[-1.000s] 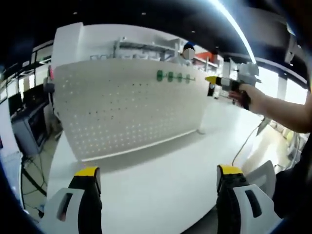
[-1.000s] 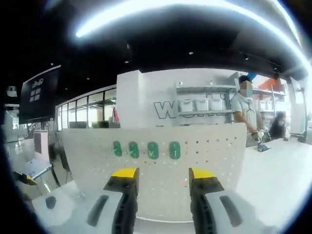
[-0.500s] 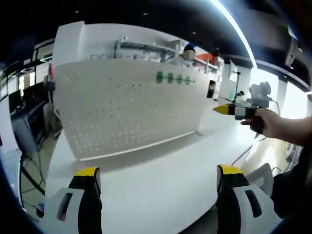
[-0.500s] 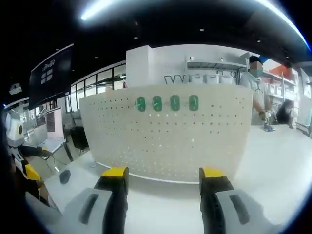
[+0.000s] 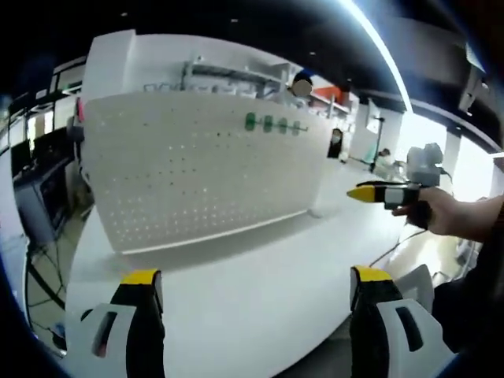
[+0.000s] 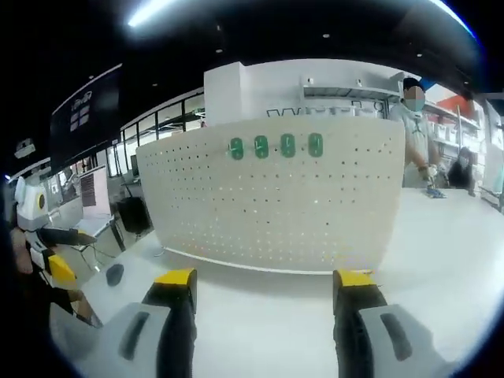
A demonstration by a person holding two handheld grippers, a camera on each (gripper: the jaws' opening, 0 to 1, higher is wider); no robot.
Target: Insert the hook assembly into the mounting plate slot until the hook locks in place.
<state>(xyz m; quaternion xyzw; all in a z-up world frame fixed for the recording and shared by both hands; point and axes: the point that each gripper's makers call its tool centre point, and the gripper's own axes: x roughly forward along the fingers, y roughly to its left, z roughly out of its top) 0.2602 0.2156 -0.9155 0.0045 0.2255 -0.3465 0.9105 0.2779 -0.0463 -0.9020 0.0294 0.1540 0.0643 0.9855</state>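
Your left gripper point(image 5: 256, 287) rides low over the white table point(image 5: 260, 268) with its jaws spread wide and nothing between them, so it is free to take a part. Your right gripper point(image 6: 264, 287) is likewise released and empty, held level and facing the pegboard point(image 6: 276, 205), which keeps the whole panel in sight. That pegboard, the mounting plate, stands upright at the far side of the table, well apart from both grippers. Four green hooks point(image 6: 276, 146) sit in a row near its top edge, touching the panel; whether each is fully locked you cannot tell from here. From the left gripper view the same row point(image 5: 273, 124) lies toward the panel's right end, and your right gripper shows at the right with your hand point(image 5: 441, 213) around it. With no hook grasped, the insertion looks either finished or not begun.
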